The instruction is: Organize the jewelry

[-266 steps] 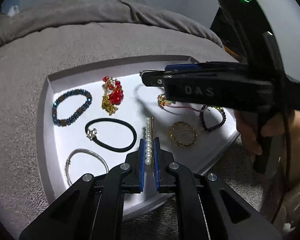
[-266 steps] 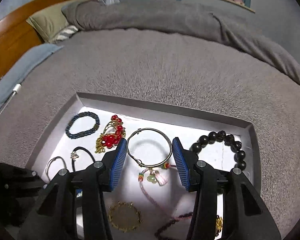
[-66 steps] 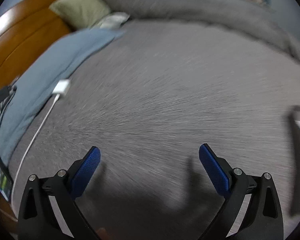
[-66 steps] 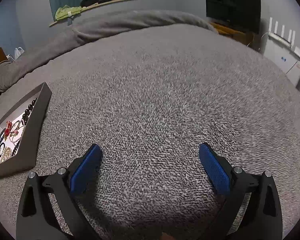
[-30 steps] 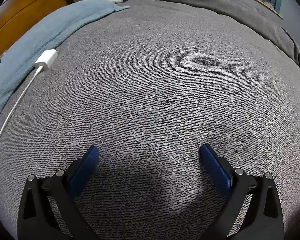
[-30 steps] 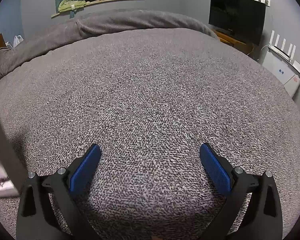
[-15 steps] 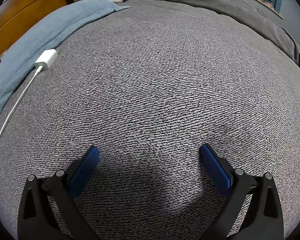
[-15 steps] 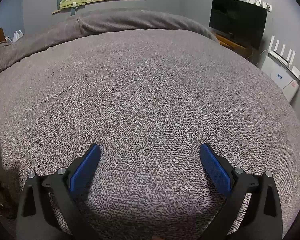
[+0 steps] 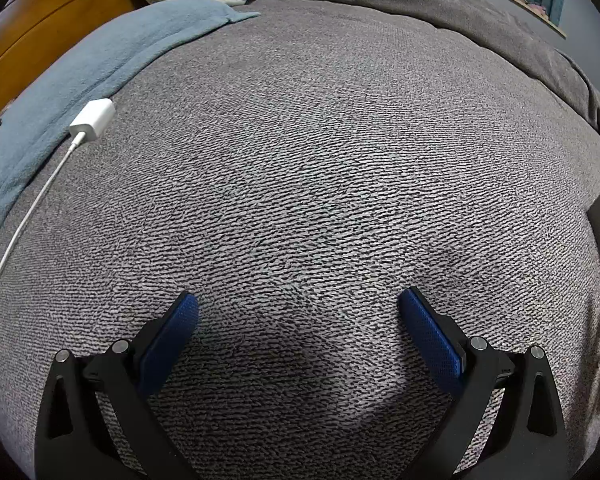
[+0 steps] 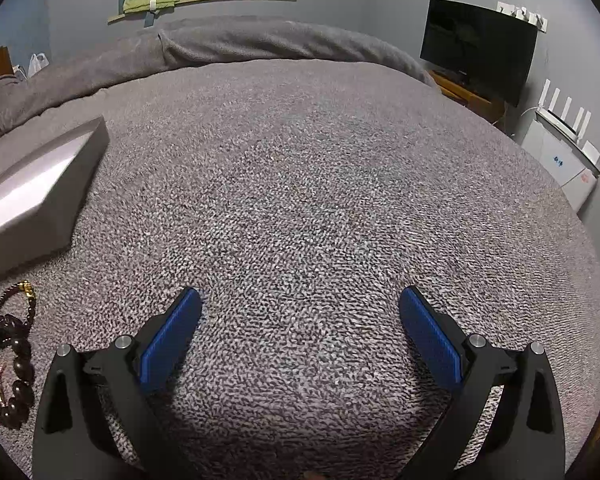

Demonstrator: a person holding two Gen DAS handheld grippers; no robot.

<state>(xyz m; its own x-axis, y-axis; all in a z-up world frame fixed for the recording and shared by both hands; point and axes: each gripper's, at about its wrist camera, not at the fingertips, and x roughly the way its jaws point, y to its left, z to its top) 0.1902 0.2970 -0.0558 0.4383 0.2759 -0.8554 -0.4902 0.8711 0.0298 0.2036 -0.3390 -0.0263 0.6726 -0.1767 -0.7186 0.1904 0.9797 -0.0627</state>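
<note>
Grey knitted blanket (image 9: 300, 168) covers the bed under the left hand-held gripper (image 9: 298, 318), jaws wide apart, empty. Beside the grey tray (image 10: 40, 188), dark beaded bracelets (image 10: 8, 360) lie on the blanket, left of the right hand-held gripper (image 10: 300, 312), equally spread. Likely light, floppy, slippery; pinch a single strand between beads.

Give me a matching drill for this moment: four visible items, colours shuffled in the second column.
1. charger brick
2. tongs pads
3. blanket by the headboard
4. TV screen

a. black
b. white
c. dusty blue
d. bright blue

Pairs: 1-b, 2-d, 3-c, 4-a
</note>
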